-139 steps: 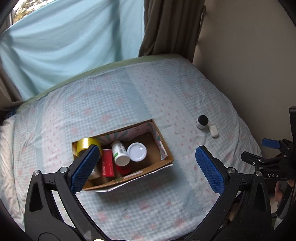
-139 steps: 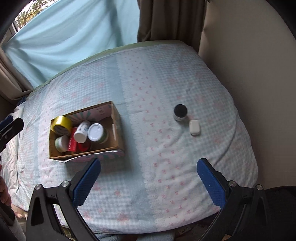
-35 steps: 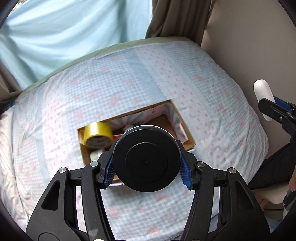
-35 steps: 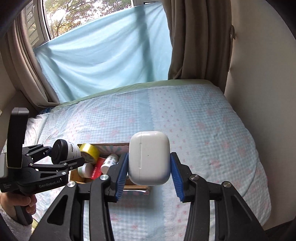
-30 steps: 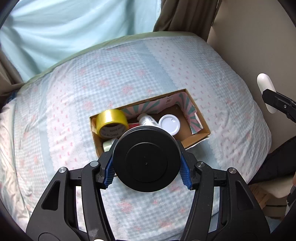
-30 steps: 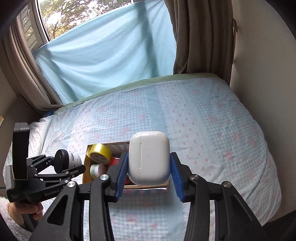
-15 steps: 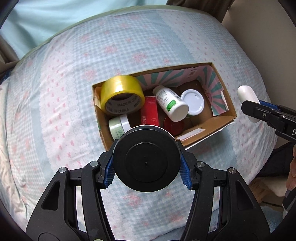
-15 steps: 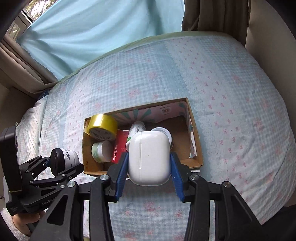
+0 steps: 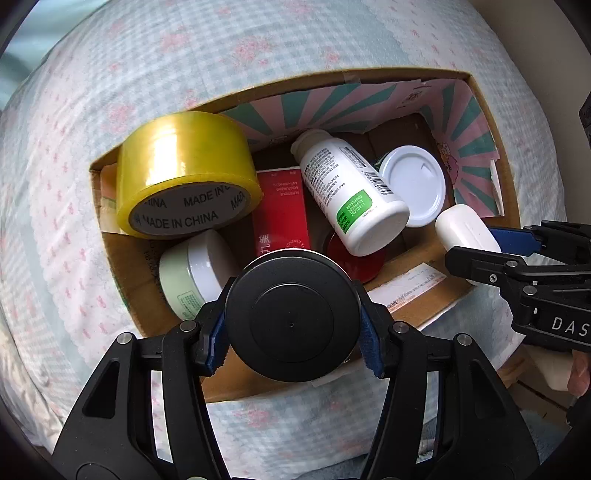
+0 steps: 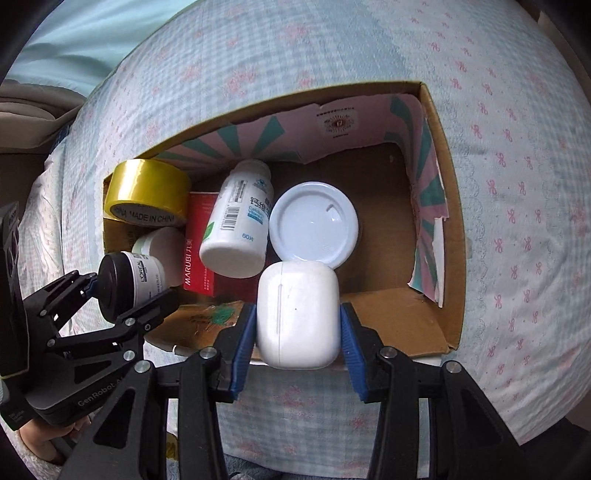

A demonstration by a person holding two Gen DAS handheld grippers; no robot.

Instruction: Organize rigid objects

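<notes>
My left gripper (image 9: 293, 323) is shut on a black-lidded L'Oreal jar (image 9: 291, 315) and holds it over the near left edge of the cardboard box (image 9: 511, 184); the jar also shows in the right wrist view (image 10: 129, 282). My right gripper (image 10: 297, 332) is shut on a white earbud case (image 10: 297, 314) over the box's near wall (image 10: 402, 314); the case also shows in the left wrist view (image 9: 467, 229). In the box lie a yellow tape roll (image 9: 184, 173), a white bottle (image 9: 351, 195), a red carton (image 9: 282, 214), a white-lidded jar (image 9: 413, 184) and a pale green jar (image 9: 192, 271).
The box sits on a bed with a blue checked cover (image 10: 517, 184). The right end of the box floor (image 10: 384, 221) is bare brown cardboard. A torn box flap (image 10: 437, 258) hangs at the right wall. A light blue curtain (image 10: 74, 33) is behind the bed.
Both grippers have come down and closer to the box, each keeping its object. The box now fills both views.
</notes>
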